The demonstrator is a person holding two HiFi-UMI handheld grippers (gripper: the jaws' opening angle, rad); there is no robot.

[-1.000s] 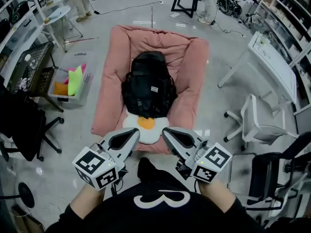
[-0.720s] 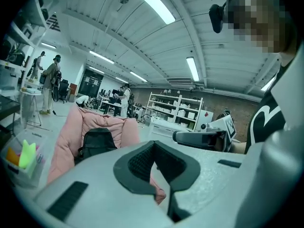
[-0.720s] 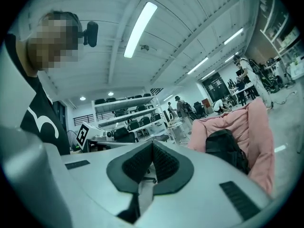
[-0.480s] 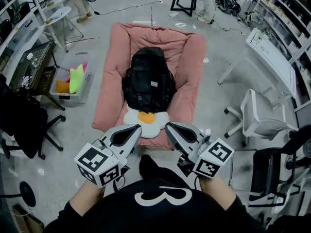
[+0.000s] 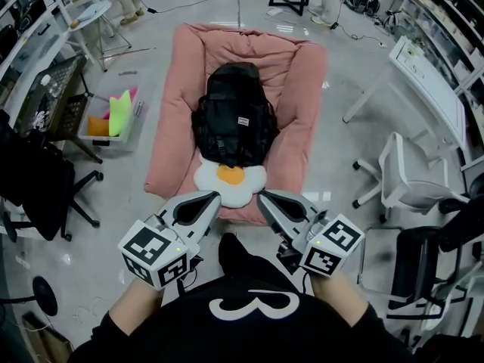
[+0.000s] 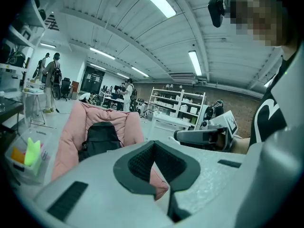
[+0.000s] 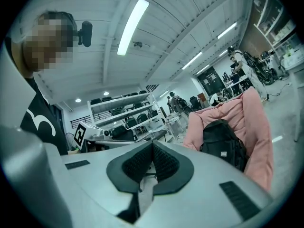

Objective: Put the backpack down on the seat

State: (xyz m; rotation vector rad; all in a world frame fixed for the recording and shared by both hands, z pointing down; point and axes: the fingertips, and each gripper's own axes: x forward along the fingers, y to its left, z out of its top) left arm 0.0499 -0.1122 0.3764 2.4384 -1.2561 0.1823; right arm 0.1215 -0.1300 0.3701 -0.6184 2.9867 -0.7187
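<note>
Egg cushion (image 5: pixel 231 184): I see it lying flat, white with an orange yolk.
Bin (image 5: pixel 134 127): clear, on the floor to my left, holding green, pink and orange pieces.
Crate (image 5: pixel 49 97): black mesh, just left of the bin.
Black chair (image 5: pixel 38 191): far left, on castors.
White chair (image 5: pixel 404 184): right, near the white table (image 5: pixel 431 97).
People (image 6: pixel 50 77): I make out two standing far back.

The only mark that reads at all is a large white figure like a "3" on the front of the person's black shirt (image 5: pixel 249 308). The backpack (image 5: pixel 231 97) carries a small white label (image 5: pixel 243 121) with dark print too small to make out. The left marker cube (image 5: pixel 155 252) and the right marker cube (image 5: pixel 333 246) bear black-and-white square codes, no letters.
</note>
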